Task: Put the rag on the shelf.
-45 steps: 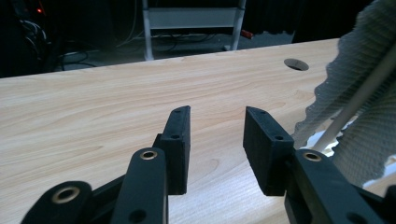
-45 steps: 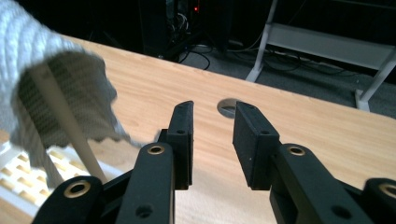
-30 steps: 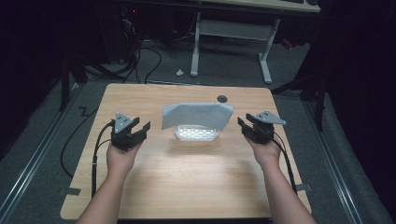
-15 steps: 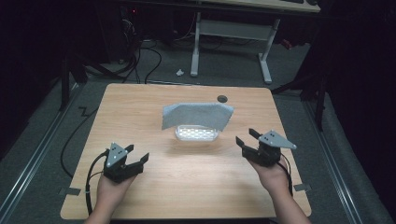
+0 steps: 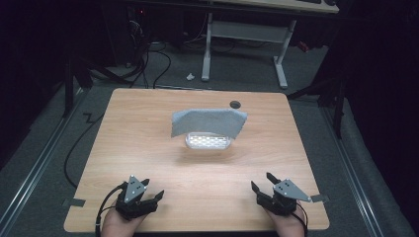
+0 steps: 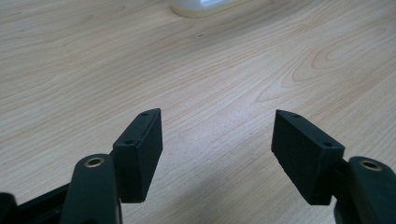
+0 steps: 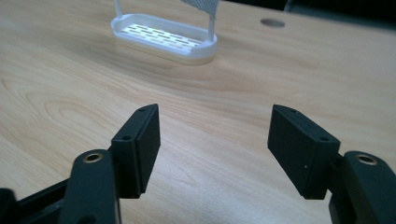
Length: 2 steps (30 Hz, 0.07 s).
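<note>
We find the grey cloth (image 5: pixel 209 121) draped over the white rack (image 5: pixel 208 142) at mid-table. Left gripper (image 5: pixel 146 197) and right gripper (image 5: pixel 263 183) sit wide apart-jawed, empty, at the near edge; nothing appears left, we judge.

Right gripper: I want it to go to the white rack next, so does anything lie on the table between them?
Nothing visible does. Between the open right gripper and the white rack lies bare table. The grey cloth hangs above the rack, not in front of it.

right gripper (image 7: pixel 212 154): we see jaws spread wide, nothing between | wooden table (image 7: pixel 70 79) beneath | white slotted tray (image 7: pixel 163 38) ahead, grey cloth (image 7: pixel 201 5) hanging above it | round hole (image 7: pixel 272 22) beyond
</note>
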{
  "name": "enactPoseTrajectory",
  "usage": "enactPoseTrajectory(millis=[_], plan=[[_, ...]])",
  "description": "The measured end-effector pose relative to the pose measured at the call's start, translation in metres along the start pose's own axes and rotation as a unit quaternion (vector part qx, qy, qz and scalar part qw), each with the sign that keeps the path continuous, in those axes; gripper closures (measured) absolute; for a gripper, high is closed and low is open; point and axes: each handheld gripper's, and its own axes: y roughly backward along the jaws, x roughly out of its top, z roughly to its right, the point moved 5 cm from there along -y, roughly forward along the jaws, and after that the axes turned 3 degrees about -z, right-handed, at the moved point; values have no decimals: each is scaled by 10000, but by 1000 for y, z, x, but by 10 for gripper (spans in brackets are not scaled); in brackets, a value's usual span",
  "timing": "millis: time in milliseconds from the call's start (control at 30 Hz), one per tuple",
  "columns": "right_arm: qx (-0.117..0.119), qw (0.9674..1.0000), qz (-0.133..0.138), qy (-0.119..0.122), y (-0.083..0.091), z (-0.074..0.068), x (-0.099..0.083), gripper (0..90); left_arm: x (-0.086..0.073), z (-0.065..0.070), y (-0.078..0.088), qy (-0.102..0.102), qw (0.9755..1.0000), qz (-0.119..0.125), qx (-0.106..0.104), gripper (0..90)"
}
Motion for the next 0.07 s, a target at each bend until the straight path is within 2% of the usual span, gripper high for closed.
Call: enactPoseTrajectory(millis=[33, 67], plan=[[51, 9999, -31, -125, -2, 1, 0, 344, 0, 0, -1, 0, 10000, 1, 2, 340], [60, 9999, -25, -136, -3, 1, 0, 342, -1, 0, -2, -20, 10000, -23, 19, 338]])
